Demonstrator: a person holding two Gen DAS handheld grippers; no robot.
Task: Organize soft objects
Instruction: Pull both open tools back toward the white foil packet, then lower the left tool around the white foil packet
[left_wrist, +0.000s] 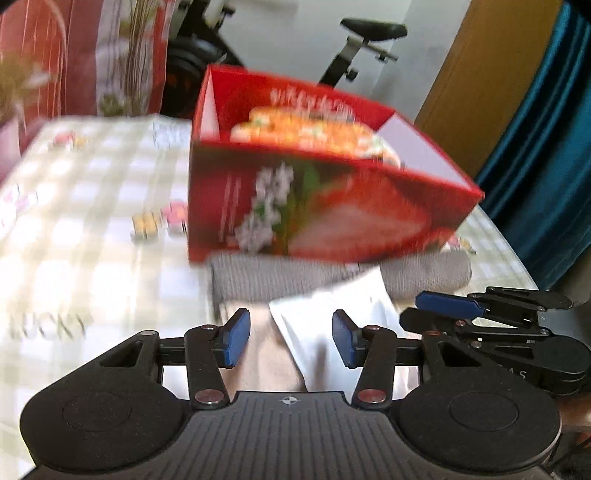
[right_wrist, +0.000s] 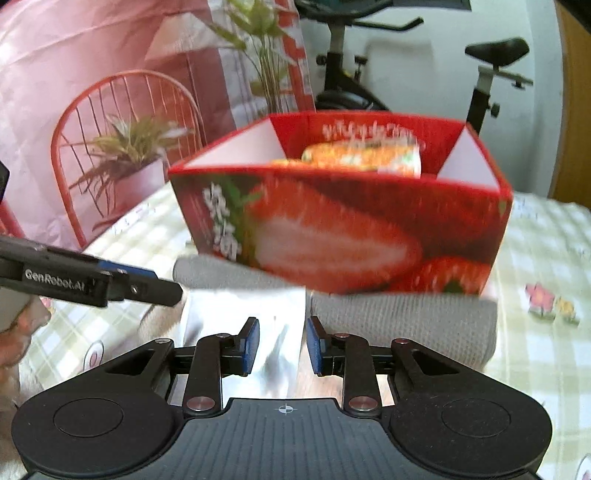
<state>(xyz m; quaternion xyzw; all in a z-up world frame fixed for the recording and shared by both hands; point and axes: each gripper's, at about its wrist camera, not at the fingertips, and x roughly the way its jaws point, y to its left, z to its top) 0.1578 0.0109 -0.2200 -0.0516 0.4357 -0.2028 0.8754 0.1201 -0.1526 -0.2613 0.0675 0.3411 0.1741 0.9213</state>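
Below box (right_wrist: 343, 221), centre frame: silver pouch (right_wrist: 243, 332) on grey cloth (right_wrist: 406, 325). Left gripper (left_wrist: 288, 338) and right gripper (right_wrist: 282, 345) jaws released, gripping nothing. Pinch pouch edge only, avoid snagging cloth.

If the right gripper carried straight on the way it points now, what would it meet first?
Most likely the silvery white pouch, which lies directly ahead of the right gripper. The grey knitted cloth and red strawberry box are beyond it; blur leaves depth uncertain.
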